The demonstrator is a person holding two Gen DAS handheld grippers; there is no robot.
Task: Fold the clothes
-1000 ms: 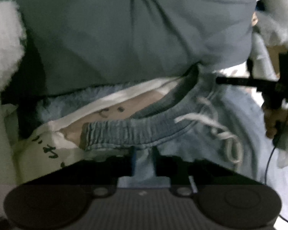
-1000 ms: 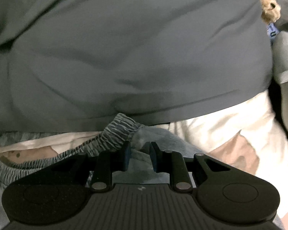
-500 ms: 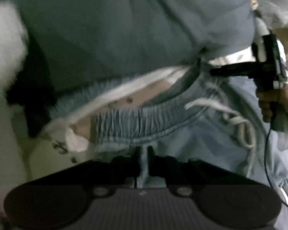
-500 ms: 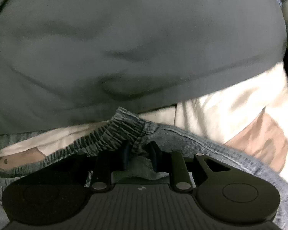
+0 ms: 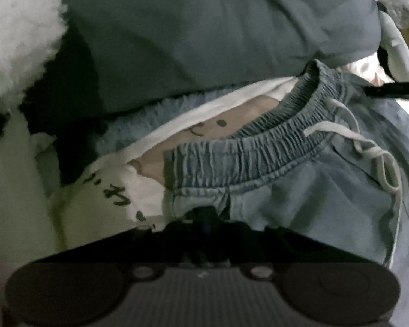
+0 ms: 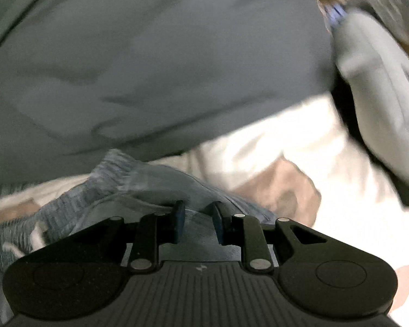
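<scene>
Two claws held the jeans (image 5: 327, 190) by the waistband (image 5: 245, 147), which ran left to right: left claw (image 5: 204, 218) clamped under its left end, right claw (image 6: 195, 218) gripping denim at the other

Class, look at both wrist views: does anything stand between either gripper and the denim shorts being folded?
Nothing visible does. The left gripper is shut on the denim shorts just below the waistband, and the right gripper has denim bunched between its fingers. The grey garment and printed white cloth lie beyond.
</scene>
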